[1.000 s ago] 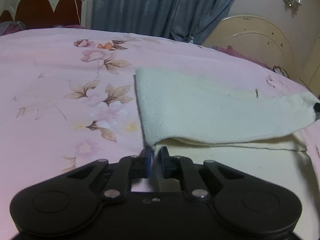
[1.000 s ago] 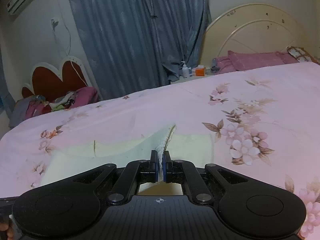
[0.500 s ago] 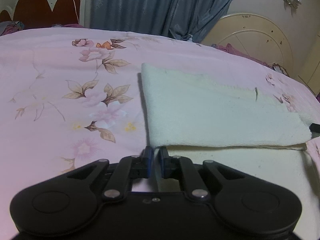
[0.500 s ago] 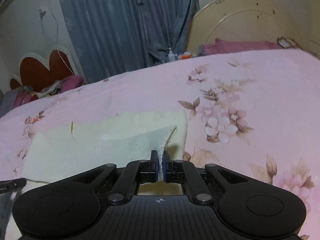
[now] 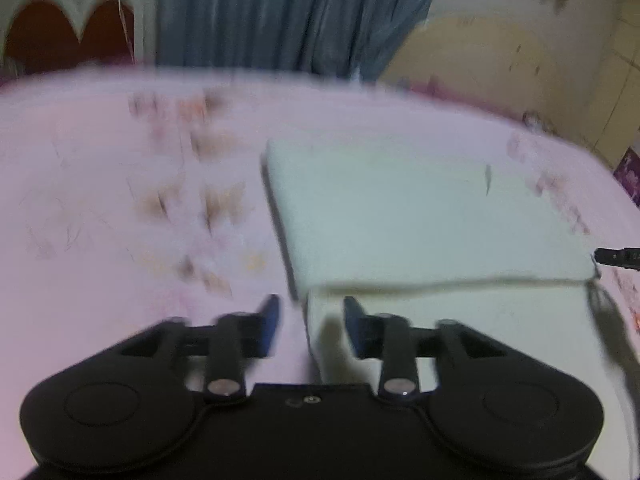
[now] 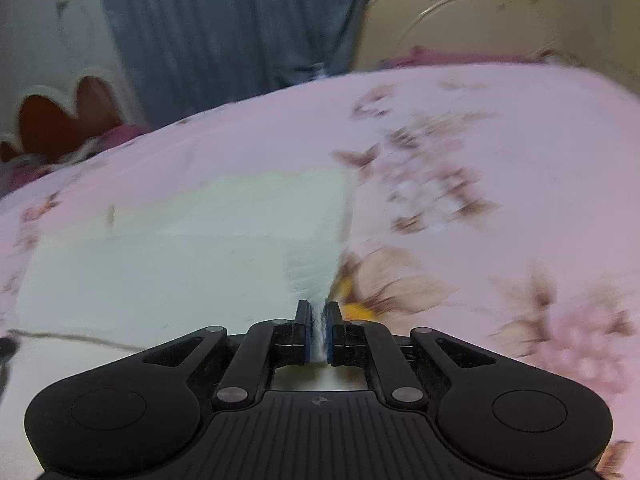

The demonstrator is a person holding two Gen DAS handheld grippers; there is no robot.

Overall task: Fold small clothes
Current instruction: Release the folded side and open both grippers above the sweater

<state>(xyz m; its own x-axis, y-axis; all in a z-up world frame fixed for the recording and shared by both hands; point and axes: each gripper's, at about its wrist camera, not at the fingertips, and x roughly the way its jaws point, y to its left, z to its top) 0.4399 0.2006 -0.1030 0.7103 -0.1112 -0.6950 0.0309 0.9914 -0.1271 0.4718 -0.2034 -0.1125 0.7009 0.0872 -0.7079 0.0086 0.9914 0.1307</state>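
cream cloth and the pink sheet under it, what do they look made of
Cream cloth: looks like soft terry or fleece, matte, with a fuzzy edge showing where the right tongs pinch it. Pink sheet: seemingly thin smooth woven fabric with a printed flower pattern; blur leaves the weave unclear.

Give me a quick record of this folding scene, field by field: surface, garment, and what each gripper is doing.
surface: pink floral bedsheet
garment: cream cloth, top layer folded over the lower one
left gripper: open, fingers straddling the cloth's near corner
right gripper: shut on the cloth's edge
image quality: both views motion-blurred
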